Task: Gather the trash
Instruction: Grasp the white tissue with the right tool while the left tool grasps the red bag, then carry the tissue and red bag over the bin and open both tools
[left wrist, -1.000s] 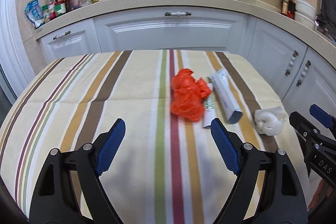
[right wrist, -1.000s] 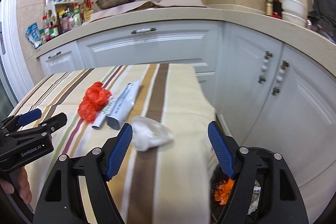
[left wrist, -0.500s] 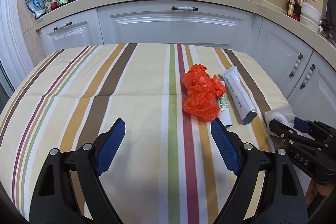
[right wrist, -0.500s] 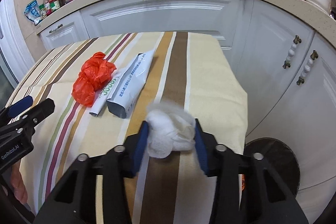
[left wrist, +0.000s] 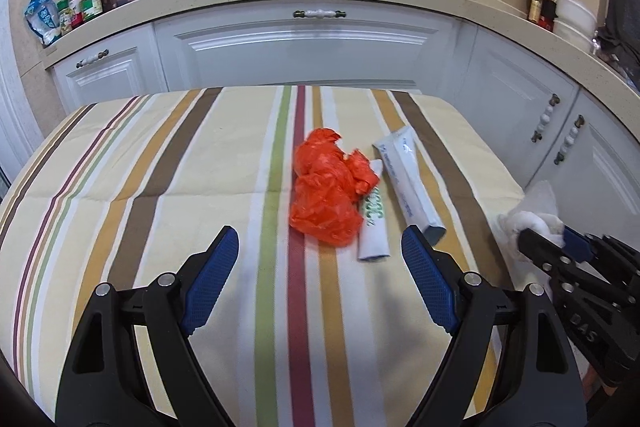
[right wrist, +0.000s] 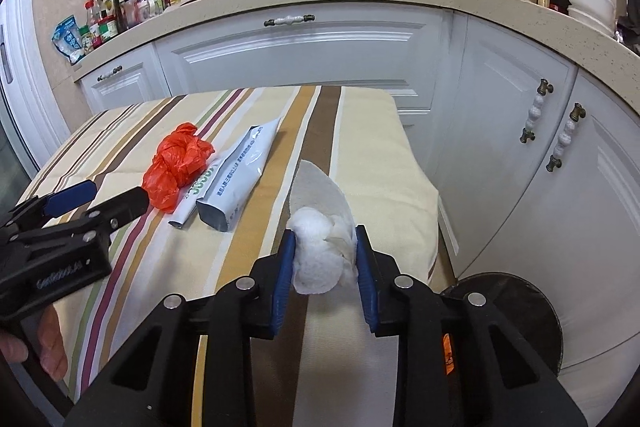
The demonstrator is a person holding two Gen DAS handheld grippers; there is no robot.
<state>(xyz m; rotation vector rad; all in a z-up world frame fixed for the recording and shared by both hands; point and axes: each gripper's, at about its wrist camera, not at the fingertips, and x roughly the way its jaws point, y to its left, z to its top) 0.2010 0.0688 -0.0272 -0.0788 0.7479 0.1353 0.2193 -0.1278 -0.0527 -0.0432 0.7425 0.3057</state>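
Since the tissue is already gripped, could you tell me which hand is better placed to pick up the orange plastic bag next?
Left. The left gripper is open and empty, with the orange plastic bag just ahead. The right gripper has just closed on the white tissue wad.

cloth, film and plastic on the bench

the bench [left wrist: 168, 163] wears a matt woven striped cloth. the orange bag [left wrist: 326, 187] is thin crinkled glossy plastic film. the grey pouch [right wrist: 240, 179] looks smooth and slightly shiny. the white wad [right wrist: 320, 253] is soft, fuzzy, matt paper. the right tool [right wrist: 324, 255] has ribbed blue pads on matt black plastic.
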